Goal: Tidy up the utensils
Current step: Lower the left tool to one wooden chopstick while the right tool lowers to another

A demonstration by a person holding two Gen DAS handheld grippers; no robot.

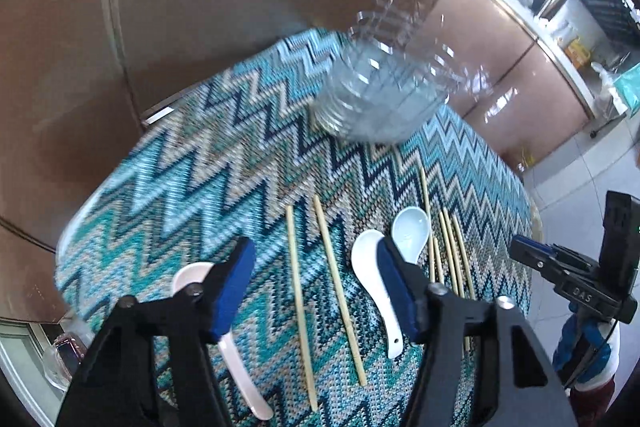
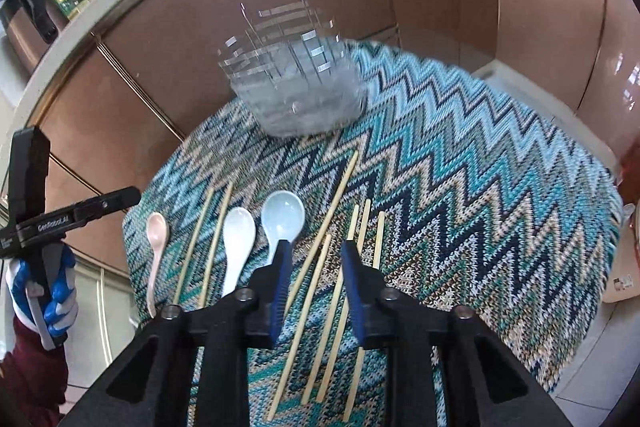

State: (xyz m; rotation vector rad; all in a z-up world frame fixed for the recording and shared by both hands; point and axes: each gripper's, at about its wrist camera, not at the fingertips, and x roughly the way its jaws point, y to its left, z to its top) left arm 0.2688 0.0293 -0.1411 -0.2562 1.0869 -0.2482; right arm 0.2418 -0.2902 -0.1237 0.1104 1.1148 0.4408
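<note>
Left tongs [image 1: 316, 291] hang spread over two chopsticks [image 1: 324, 291], touching nothing. Right tongs [image 2: 314, 275] stand narrowly parted over more chopsticks [image 2: 332, 291]. Three spoons [image 2: 239, 239] lie at ten o'clock on the table [image 2: 460, 167]; a clear rack [image 2: 292, 83] stands at twelve.

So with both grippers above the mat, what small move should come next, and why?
Probably lower the right gripper onto the chopsticks lying between its fingers; nothing is gripped yet, and the clear organizer stands empty behind them.
</note>
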